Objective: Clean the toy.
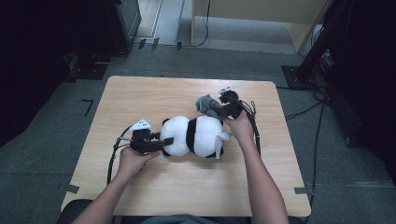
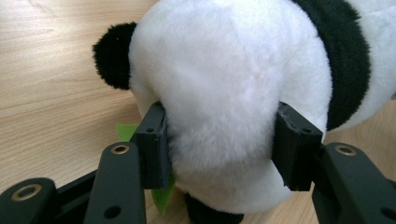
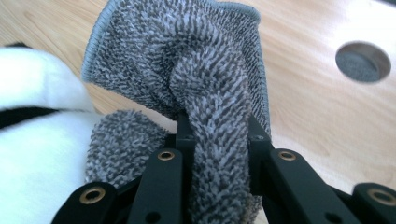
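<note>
A black-and-white panda plush (image 1: 196,135) lies on its side in the middle of the wooden table (image 1: 140,93). My left gripper (image 1: 167,142) comes in from the left and is shut on the plush's white rounded end. In the left gripper view, my left gripper (image 2: 222,144) has both pads (image 2: 154,144) pressed into the white fur of the panda plush (image 2: 219,84), and a green felt piece (image 2: 161,196) sticks out underneath. My right gripper (image 1: 217,108) hangs just behind the panda, shut on a grey terry cloth (image 1: 206,102). That cloth (image 3: 187,56) bunches up between the jaws of my right gripper (image 3: 219,154).
A white tag (image 1: 219,141) hangs off the panda's right end. A round hole (image 3: 363,61) is cut into the tabletop near the cloth. Cables (image 1: 254,126) trail from both grippers. Dark equipment and cords stand on the floor (image 1: 327,154) beyond the table edges.
</note>
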A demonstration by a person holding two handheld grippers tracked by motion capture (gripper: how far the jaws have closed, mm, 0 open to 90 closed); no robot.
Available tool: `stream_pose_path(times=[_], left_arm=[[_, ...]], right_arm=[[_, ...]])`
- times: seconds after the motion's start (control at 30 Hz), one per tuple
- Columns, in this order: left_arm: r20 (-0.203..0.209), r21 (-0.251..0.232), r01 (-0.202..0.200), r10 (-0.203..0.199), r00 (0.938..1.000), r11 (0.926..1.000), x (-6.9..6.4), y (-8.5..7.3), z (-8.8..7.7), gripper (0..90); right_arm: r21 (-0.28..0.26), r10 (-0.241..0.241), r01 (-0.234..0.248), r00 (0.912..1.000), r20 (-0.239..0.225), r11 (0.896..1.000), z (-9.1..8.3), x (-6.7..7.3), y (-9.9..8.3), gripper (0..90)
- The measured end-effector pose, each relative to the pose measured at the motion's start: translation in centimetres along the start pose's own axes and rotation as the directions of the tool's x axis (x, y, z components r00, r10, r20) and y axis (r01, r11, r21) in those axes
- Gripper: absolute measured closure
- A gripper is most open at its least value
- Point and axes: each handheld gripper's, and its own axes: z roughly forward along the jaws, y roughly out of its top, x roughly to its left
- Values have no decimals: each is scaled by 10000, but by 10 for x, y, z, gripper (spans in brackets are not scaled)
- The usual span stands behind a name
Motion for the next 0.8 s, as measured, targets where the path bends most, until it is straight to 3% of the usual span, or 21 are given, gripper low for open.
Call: stream_pose_path(times=[0.33,0.43,0.5,0.63,0.8], left_arm=[[33,-20,19,-19,10000,10000,1,0,0,458],[86,-50,-67,68,9999,10000,2,-1,0,451],[113,-37,-108,109,9999,9999,2,-1,0,451],[121,-35,-89,90,9999,10000,2,-1,-1,451],[148,-78,-94,96,9998,9999,2,-2,0,447]], right_arm=[[384,507,-525,9976,463,9979,11,-22,-27,756],[806,886,-927,9947,530,9924,15,-31,-38,756],[493,1244,-1261,9916,351,9908,8,-34,-38,759],[-375,787,-769,9956,513,9963,-12,-28,-29,762],[-1118,566,-515,9975,430,9924,-37,-15,-7,760]])
